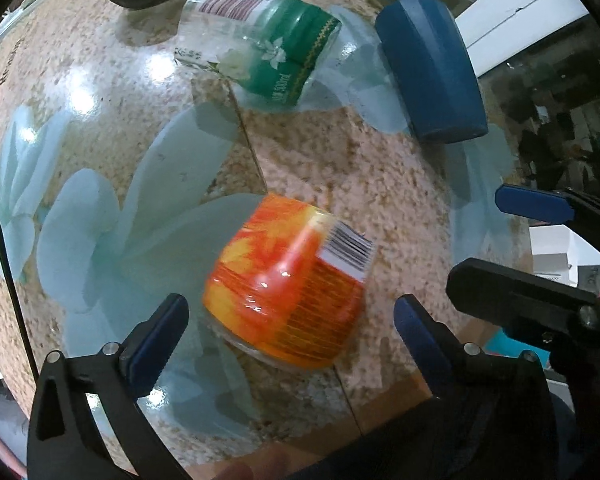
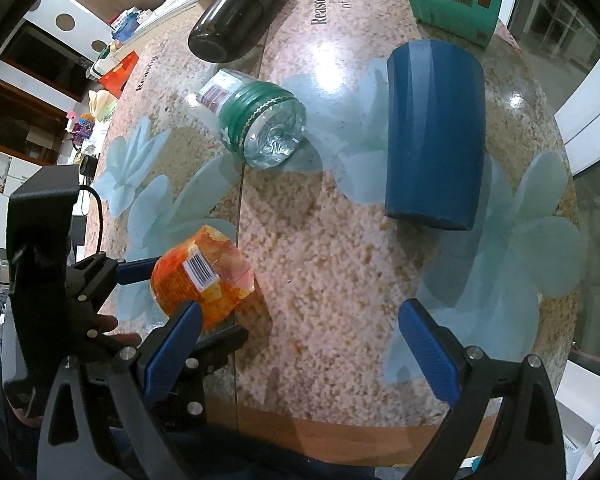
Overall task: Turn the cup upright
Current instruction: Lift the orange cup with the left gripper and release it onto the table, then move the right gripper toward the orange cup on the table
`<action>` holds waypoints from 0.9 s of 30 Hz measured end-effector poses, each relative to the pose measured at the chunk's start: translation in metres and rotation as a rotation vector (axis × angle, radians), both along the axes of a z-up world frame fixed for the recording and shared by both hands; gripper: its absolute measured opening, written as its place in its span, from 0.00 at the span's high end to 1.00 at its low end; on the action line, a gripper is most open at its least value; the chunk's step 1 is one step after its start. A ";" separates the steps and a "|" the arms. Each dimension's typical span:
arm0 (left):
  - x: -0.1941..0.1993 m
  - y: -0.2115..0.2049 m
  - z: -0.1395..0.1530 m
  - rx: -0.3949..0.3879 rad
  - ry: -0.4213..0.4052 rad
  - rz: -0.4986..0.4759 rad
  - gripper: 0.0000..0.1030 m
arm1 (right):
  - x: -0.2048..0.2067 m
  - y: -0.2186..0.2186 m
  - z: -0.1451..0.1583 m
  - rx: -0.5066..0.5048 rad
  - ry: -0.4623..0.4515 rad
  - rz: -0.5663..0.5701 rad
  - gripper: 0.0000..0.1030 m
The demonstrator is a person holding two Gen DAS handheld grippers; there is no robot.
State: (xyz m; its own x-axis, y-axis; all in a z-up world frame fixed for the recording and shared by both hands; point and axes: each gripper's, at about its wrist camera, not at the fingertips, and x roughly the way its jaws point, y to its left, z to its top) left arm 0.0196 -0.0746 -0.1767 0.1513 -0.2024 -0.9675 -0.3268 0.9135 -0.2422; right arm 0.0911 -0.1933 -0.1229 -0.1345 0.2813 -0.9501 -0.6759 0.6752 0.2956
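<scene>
Cup (image 1: 290,284), the orange-labelled glass one, lies on the counter (image 1: 360,168) directly ahead of my left tool (image 1: 290,334), at 12 o'clock from its fingers and between their tips. It is tilted, not upright: in the left wrist view the clear thick glass end faces the tool at 6 o'clock, and the long axis runs away toward about 1 o'clock. I cannot tell from either view which end is the mouth.

My left tool stands wide, both blue pads clear of the label, one at the cup's 8 o'clock and one at its 4 o'clock. In the right wrist view the same cup (image 2: 204,278) sits at 9 o'clock, well off the centreline of my right tool (image 2: 300,342), which also stands wide and holds nothing. The left tool (image 2: 160,292) brackets the cup there as well.

Judgement: the left tool is the nearer one and is aligned for the grasp. The coming move turns on closing across the cup's width, square to its long axis, then rotating it onto its base.

A blue tumbler (image 2: 434,132) and a green-labelled bottle (image 2: 260,120) lie farther off, at 1 and 12 o'clock.
</scene>
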 end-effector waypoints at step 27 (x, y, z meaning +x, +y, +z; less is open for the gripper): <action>-0.037 0.028 0.079 0.053 -0.058 0.040 0.00 | -0.012 0.002 0.061 0.143 0.064 -0.066 0.04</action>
